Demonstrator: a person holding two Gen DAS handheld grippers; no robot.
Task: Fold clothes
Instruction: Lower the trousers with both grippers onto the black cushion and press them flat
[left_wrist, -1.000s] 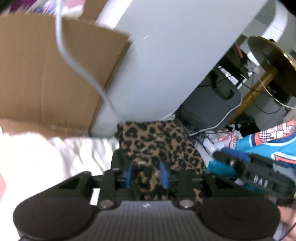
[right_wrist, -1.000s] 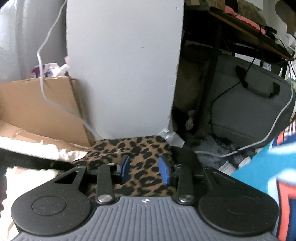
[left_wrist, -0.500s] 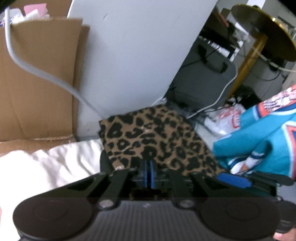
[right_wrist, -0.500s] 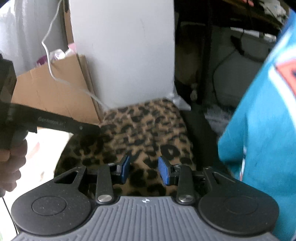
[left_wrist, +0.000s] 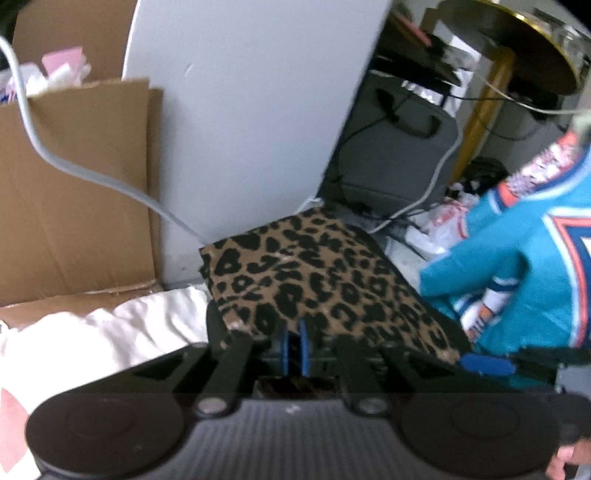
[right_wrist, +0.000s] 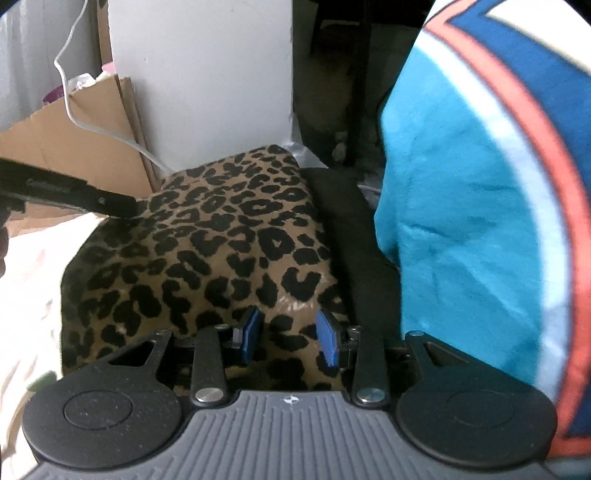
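A folded leopard-print cloth (left_wrist: 317, 280) lies flat on a dark seat (right_wrist: 354, 229). My left gripper (left_wrist: 292, 345) sits at the cloth's near left edge. Its jaws are opening, with a narrow gap between the blue pads and no cloth seen in it. From the right wrist view, the left gripper's finger (right_wrist: 107, 201) lies over the leopard-print cloth's (right_wrist: 207, 251) far left corner. My right gripper (right_wrist: 288, 338) hovers open low over the cloth's near right part, pads apart and not pressing. A teal jersey (right_wrist: 461, 221) hangs close on the right.
A white panel (left_wrist: 240, 110) stands right behind the seat, with a cardboard box (left_wrist: 74, 184) and a grey cable (left_wrist: 92, 173) to its left. White bedding (left_wrist: 92, 339) lies at the left. A grey bag (left_wrist: 391, 147) and a round gold-edged table (left_wrist: 517, 48) stand at the back right.
The left jaws held bunched cloth, shut at its edge, and now stand slightly apart with the cloth lying flat. The right gripper has come down closer over the cloth, and the jersey looms larger.
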